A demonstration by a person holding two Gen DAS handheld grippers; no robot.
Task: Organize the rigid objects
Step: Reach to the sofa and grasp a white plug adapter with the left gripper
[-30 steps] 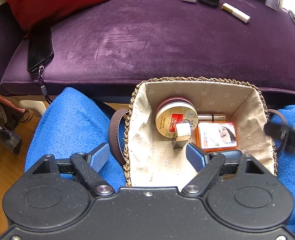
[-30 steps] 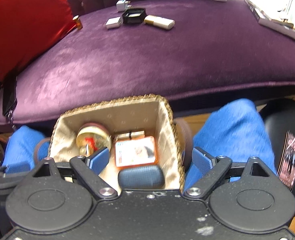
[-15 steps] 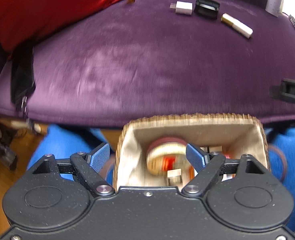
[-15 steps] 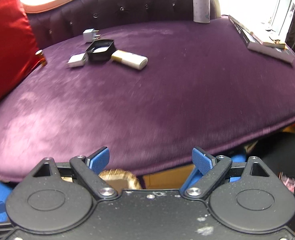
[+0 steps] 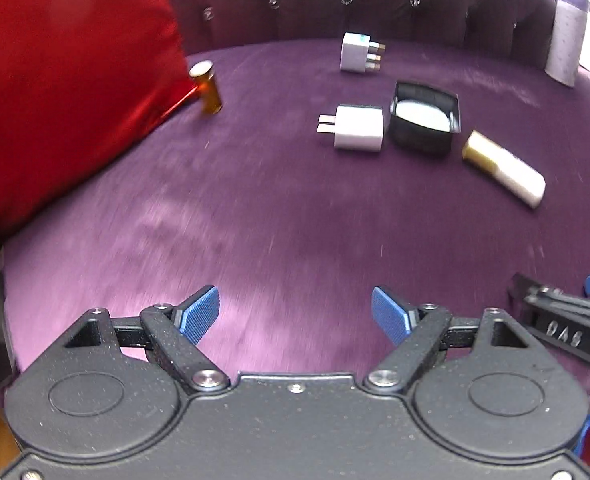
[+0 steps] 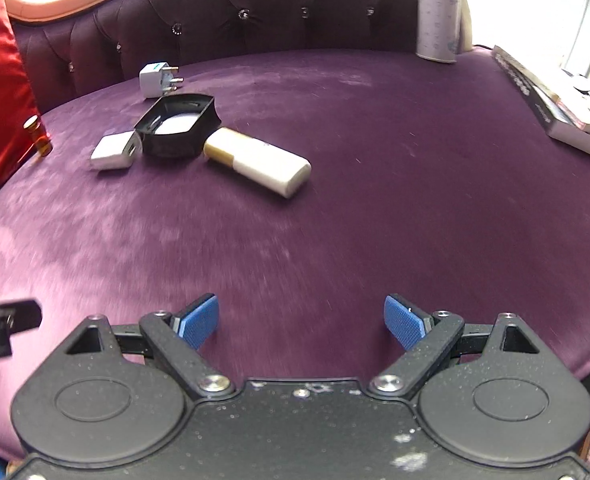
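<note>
- A second ago both views look down into the lined wicker basket; now it has left both, and the purple velvet sofa seat (image 5: 279, 216) fills them instead.
- The left tongs (image 5: 295, 314) are released, nothing between the blue pads. The right tongs (image 6: 301, 322) are likewise spread and empty.
- In the left view, the loose items lie at about 12 to 2 o'clock: a white USB charger (image 5: 357, 128) touching a black square box (image 5: 425, 122), a white travel adapter (image 5: 357, 52) behind them, and a white-and-gold stick-shaped case (image 5: 503, 168) to the right.
- A small amber vial (image 5: 207, 88) stands at 11 o'clock against the red cushion (image 5: 63, 80).
- Judged from this, a drop-off is done and the next pickup begins; the stick-shaped case (image 6: 257, 162) sits nearest the right tongs.
</note>
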